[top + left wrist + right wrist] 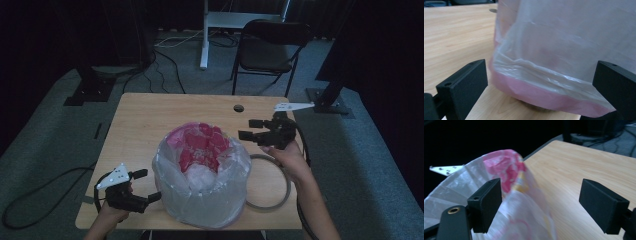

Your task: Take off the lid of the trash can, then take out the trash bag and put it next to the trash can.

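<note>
A round bin wrapped in a translucent white plastic bag stands at the table's front middle, with a crumpled pink bag inside its mouth. My left gripper is open at the bin's lower left side. In the left gripper view the left gripper has the white bag and its pink bottom edge between its jaws, not pinched. My right gripper is open just right of the bag's upper rim. From the right gripper, the pink-and-white rim shows by the left jaw.
A grey ring lies on the wooden table right of the bin. A cable hole sits near the far edge. A dark folding chair and stand bases with cables are on the floor beyond.
</note>
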Demonstrator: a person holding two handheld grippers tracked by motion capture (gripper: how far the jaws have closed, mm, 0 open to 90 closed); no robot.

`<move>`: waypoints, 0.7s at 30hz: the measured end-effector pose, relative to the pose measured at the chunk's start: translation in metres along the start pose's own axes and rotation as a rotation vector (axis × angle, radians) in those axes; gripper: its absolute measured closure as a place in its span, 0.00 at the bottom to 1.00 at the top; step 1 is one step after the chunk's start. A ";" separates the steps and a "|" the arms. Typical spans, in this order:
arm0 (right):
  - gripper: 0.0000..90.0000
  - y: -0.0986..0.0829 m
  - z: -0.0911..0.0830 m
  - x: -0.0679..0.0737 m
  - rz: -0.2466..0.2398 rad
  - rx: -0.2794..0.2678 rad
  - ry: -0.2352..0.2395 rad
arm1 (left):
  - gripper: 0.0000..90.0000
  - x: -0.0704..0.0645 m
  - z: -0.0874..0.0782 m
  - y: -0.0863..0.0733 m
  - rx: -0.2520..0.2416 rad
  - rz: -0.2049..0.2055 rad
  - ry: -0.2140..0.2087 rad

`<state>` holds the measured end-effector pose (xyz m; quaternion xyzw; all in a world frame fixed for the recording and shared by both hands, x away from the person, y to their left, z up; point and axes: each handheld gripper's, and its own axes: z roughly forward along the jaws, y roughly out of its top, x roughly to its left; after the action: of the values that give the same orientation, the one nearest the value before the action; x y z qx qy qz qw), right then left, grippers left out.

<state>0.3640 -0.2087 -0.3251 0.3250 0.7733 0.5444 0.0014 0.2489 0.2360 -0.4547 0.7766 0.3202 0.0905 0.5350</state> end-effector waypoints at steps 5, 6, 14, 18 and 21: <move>0.20 0.006 0.023 0.010 -0.023 0.071 0.022 | 0.00 0.000 0.006 0.001 0.012 0.000 -0.005; 0.20 0.007 0.026 0.011 -0.024 0.079 0.027 | 0.00 0.000 0.006 0.001 0.012 0.002 -0.004; 0.20 0.002 0.040 0.007 -0.028 0.142 0.031 | 0.00 0.001 0.009 0.002 0.012 -0.002 -0.019; 0.22 0.000 0.046 0.006 -0.021 0.164 0.053 | 0.00 0.000 0.010 0.006 0.012 0.011 -0.017; 0.24 0.001 0.052 0.007 -0.025 0.181 0.059 | 0.00 0.000 0.012 0.009 0.012 0.023 -0.019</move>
<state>0.3768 -0.1615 -0.3431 0.2978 0.8230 0.4817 -0.0440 0.2583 0.2242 -0.4518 0.7843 0.3067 0.0875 0.5322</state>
